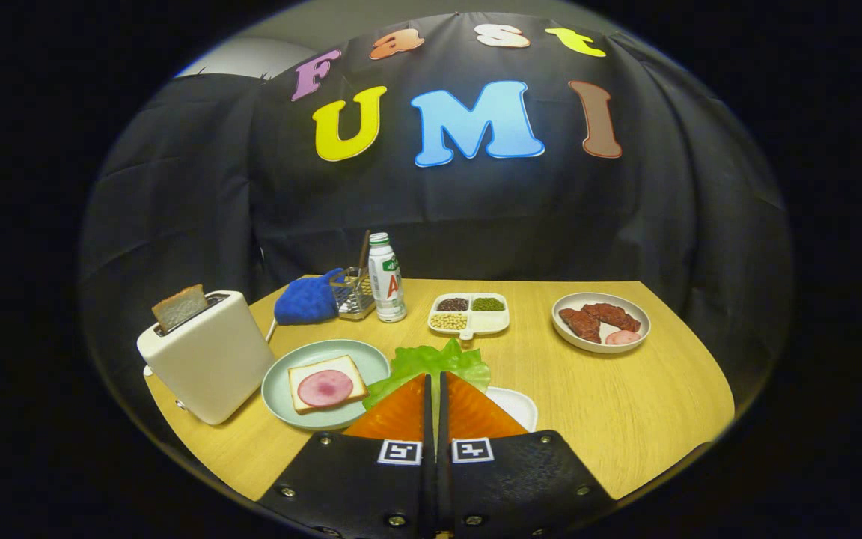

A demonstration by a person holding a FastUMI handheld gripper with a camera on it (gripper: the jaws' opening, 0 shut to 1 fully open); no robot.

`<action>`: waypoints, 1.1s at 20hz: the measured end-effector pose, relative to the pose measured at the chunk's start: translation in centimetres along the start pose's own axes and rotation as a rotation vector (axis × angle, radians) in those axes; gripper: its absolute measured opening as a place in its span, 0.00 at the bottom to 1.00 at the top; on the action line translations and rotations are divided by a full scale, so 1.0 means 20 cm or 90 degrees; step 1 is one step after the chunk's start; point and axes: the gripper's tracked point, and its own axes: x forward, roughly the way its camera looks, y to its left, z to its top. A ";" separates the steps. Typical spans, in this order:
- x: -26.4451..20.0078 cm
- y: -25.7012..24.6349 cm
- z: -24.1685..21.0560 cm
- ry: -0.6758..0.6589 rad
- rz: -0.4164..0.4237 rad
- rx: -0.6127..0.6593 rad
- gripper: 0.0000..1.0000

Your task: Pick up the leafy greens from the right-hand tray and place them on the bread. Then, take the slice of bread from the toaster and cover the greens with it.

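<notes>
Pinching the leafy greens [438,361] right now: our gripper [436,385] has its fingers nearly together with the leaf clamped between them, frilly edge poking out just past the tips. Under and a bit right of the fingers we can see the rim of the white tray [518,404]. We can't tell if the leaf is already lifted clear of it.

Just left of the fingers sits the green plate [367,358] with the bread [349,370] and a pink ham slice [325,388] on top. Further left is the toaster [206,359] with the second bread slice [179,306] sticking up out of the slot.

What could bite us, we reckon:
- The grip is on a thin floppy leaf, so it could slip out or tear if we swing over too fast.
- The leaf hides a lot of what's ahead, so we could drop it half off the bread or onto the plate rim.
- Letting go too high could let it flutter off target.
</notes>
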 end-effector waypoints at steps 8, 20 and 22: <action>0.15 0.35 0.03 0.011 0.058 -0.027 0.01; 0.33 0.66 -0.04 0.031 0.098 -0.048 0.01; 0.37 0.66 -0.06 0.035 0.093 -0.048 0.01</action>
